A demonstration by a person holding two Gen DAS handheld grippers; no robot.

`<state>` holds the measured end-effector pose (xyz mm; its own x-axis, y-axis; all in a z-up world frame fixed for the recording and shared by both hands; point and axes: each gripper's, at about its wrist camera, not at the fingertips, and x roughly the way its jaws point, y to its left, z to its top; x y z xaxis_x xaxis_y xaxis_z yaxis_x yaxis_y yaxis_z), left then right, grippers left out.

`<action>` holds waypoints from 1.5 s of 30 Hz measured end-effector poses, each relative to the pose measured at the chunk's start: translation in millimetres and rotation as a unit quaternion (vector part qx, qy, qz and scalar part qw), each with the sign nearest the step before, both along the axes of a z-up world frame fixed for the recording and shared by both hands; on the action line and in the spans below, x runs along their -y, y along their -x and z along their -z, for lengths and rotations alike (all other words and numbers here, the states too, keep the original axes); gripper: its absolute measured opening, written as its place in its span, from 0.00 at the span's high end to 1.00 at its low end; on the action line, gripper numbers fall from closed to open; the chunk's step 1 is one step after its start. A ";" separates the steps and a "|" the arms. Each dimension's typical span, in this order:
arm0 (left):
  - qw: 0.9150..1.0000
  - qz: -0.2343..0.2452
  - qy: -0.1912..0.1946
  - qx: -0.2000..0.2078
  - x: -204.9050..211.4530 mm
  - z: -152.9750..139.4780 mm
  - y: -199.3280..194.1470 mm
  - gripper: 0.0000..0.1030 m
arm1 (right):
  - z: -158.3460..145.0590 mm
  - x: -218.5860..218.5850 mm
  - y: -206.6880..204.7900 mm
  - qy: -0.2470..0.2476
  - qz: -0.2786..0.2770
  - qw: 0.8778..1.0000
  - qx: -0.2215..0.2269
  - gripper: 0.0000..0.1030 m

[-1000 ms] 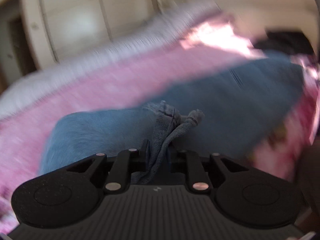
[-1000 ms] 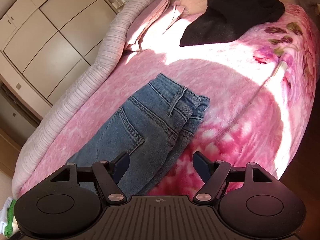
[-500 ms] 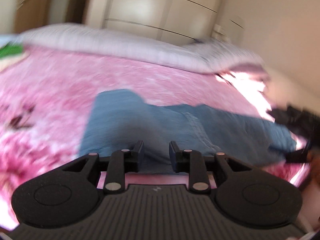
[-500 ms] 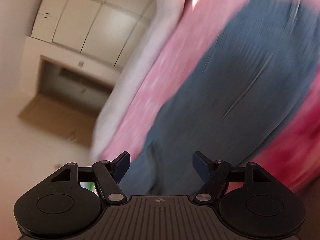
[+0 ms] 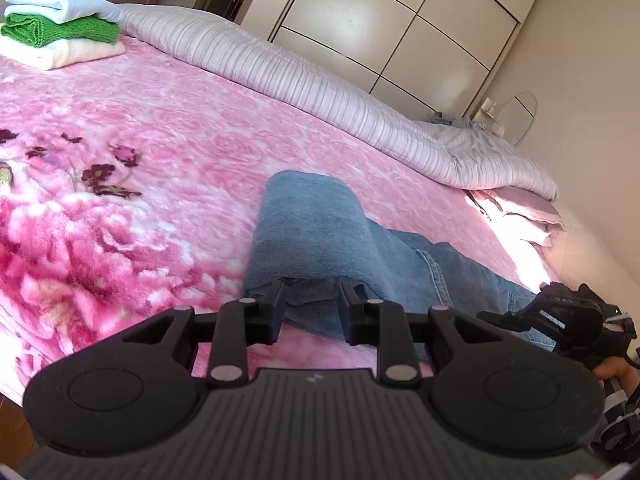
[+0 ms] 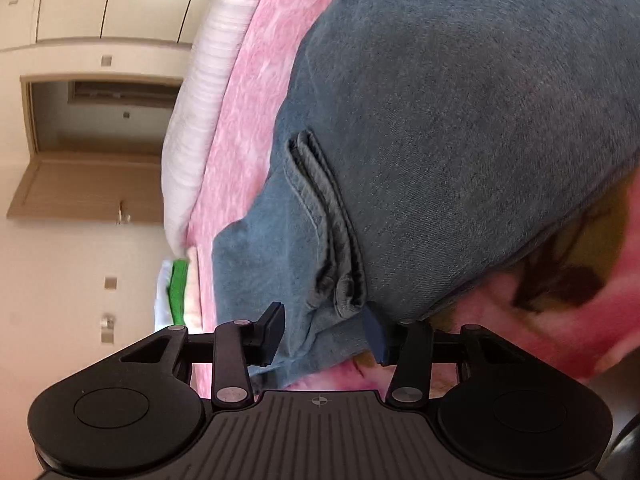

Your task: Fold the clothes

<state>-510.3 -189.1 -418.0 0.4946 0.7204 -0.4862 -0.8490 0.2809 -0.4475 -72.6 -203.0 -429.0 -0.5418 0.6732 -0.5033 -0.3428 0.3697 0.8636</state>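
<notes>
Blue jeans (image 5: 316,220) lie folded on the pink floral blanket (image 5: 140,140). My left gripper (image 5: 312,300) is at their rounded fold, open by a narrow gap, with smooth denim showing between its fingertips. At the jeans' far right end is my right gripper (image 5: 560,320), held by a hand (image 5: 612,372). In the right wrist view, rolled sideways, the jeans (image 6: 460,120) fill the frame and the leg hems (image 6: 344,288) lie on top. My right gripper (image 6: 324,328) is shut on the stacked denim edge, which fills the gap between its fingers.
A stack of folded clothes (image 5: 60,24) in white, green and cream sits at the bed's far left corner, seen small in the right wrist view (image 6: 178,284). A striped quilt (image 5: 320,92) runs along the far side. A white wardrobe (image 5: 380,28) stands behind.
My left gripper let go of the leg hems and drew back to the fold. My right gripper swung down to the jeans' edge, rolled sideways, and narrowed from wide open onto the denim.
</notes>
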 end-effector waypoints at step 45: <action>0.999 0.047 0.021 -0.006 -13.7 -2.1 -48.3 0.78 | -45.4 77.0 -90.5 -0.127 0.170 0.931 0.296 0.90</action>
<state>-462.1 -175.4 -415.9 0.5540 0.6494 -0.5209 -0.8245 0.3414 -0.4512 17.9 -280.0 -383.6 0.0454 0.8936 -0.4465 -0.6869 0.3524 0.6356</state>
